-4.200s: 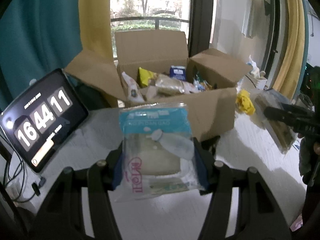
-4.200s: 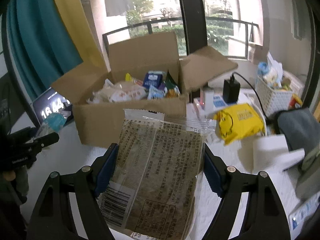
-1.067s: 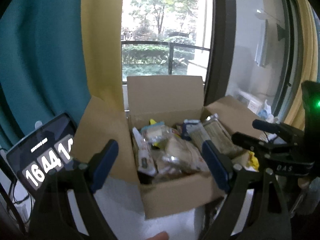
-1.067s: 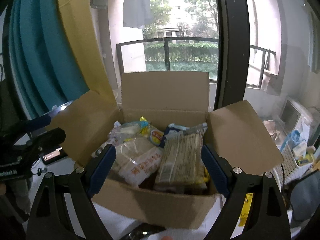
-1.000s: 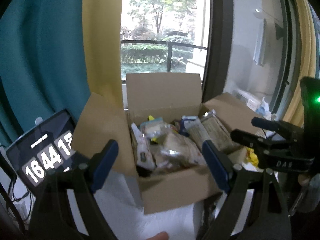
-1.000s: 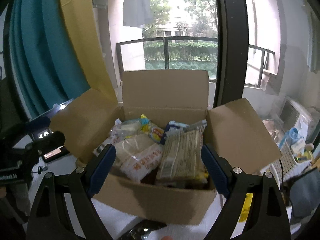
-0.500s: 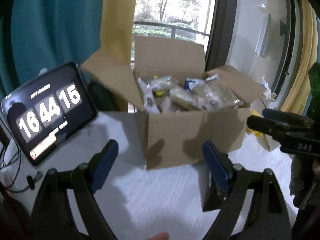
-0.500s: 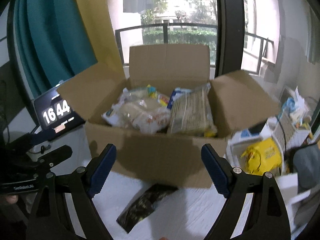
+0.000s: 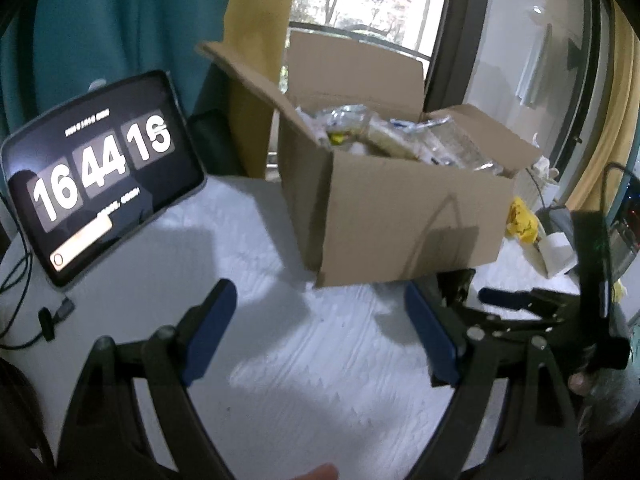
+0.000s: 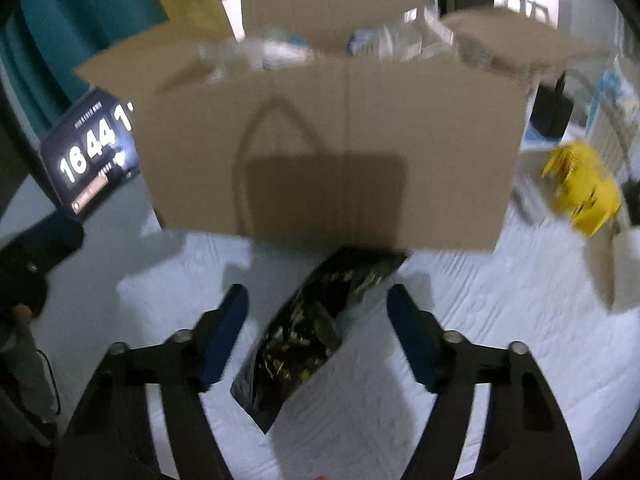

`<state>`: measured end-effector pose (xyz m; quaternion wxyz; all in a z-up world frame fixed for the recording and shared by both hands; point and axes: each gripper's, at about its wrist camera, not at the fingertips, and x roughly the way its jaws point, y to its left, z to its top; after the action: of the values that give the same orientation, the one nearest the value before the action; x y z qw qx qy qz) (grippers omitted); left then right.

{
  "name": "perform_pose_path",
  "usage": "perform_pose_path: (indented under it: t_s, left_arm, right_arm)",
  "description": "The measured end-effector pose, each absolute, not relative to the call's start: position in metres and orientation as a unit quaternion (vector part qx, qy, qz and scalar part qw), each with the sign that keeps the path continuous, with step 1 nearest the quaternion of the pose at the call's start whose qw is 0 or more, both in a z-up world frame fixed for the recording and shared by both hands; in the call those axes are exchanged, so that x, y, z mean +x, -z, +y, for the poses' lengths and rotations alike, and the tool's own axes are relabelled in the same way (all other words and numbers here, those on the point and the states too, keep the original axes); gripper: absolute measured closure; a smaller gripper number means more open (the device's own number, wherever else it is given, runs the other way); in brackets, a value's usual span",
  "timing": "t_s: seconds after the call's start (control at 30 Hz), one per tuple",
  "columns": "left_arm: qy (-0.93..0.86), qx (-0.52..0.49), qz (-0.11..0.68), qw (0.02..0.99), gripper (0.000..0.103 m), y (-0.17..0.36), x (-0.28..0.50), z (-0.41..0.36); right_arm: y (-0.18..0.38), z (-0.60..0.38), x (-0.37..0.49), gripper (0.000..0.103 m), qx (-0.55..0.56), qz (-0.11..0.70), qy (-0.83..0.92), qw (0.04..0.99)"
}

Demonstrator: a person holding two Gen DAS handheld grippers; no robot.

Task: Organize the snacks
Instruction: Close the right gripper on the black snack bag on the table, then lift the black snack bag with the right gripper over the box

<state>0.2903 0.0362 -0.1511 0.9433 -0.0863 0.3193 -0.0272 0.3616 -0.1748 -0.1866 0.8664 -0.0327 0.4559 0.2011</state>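
Observation:
An open cardboard box (image 9: 400,216) full of snack packets (image 9: 384,136) stands on the white table; it also shows in the right wrist view (image 10: 332,148). A dark snack packet (image 10: 316,332) lies flat on the table in front of the box. My right gripper (image 10: 318,320) is open and low over that packet, one finger on each side, apart from it. My left gripper (image 9: 320,328) is open and empty over bare table, left of the box. The right gripper also shows in the left wrist view (image 9: 520,300).
A tablet clock (image 9: 96,196) leans at the left with cables (image 9: 24,320) beside it. A yellow packet (image 10: 580,188) and a white basket (image 10: 612,128) sit right of the box. Curtains and a window stand behind.
Both grippers let go of their packets into the box, then came down from above it to table height. The right one now straddles the dark packet.

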Motion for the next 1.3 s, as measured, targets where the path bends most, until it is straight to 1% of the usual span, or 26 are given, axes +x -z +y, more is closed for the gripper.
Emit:
perform_pose_path:
  t_s: [0.1,0.13,0.23,0.27,0.3,0.33,0.43,0.8,0.9,0.97,1.3]
  left_arm:
    - [0.026,-0.091,0.323,0.942,0.016,0.156,0.289,0.041]
    - [0.025,-0.091,0.323,0.942,0.016,0.156,0.289,0.041]
    - [0.024,-0.093,0.323,0.942,0.016,0.156,0.288,0.043]
    - [0.024,-0.093,0.322,0.942,0.016,0.155,0.287,0.042]
    - [0.023,-0.092,0.322,0.942,0.016,0.155,0.287,0.041]
    - [0.023,-0.091,0.321,0.942,0.016,0.154,0.286,0.04]
    - [0.024,-0.087,0.319,0.943,0.016,0.151,0.284,0.038]
    - [0.024,-0.074,0.314,0.946,0.016,0.138,0.272,0.021]
    - [0.018,-0.077,0.309,0.948,0.016,0.132,0.268,0.019]
    - [0.016,-0.076,0.304,0.95,0.016,0.126,0.265,0.017]
    - [0.017,-0.06,0.263,0.963,0.016,0.084,0.26,0.003]
  right_arm:
    - [0.199,-0.169,0.362,0.041,-0.034,0.468,-0.205,0.859]
    - [0.203,-0.166,0.362,0.046,-0.038,0.469,-0.2,0.86]
    - [0.205,-0.166,0.362,0.048,-0.037,0.464,-0.201,0.862]
    - [0.204,-0.166,0.36,0.052,-0.037,0.463,-0.203,0.862]
    - [0.203,-0.166,0.358,0.058,-0.036,0.461,-0.211,0.861]
    - [0.201,-0.166,0.357,0.07,-0.035,0.461,-0.217,0.86]
    - [0.197,-0.165,0.35,0.076,-0.042,0.457,-0.229,0.859]
    - [0.179,-0.175,0.304,0.083,-0.052,0.445,-0.291,0.846]
    - [0.167,-0.18,0.297,0.084,-0.039,0.437,-0.31,0.844]
    - [0.154,-0.187,0.291,0.087,-0.035,0.424,-0.32,0.847]
    - [0.1,-0.209,0.282,0.091,-0.03,0.366,-0.33,0.87]
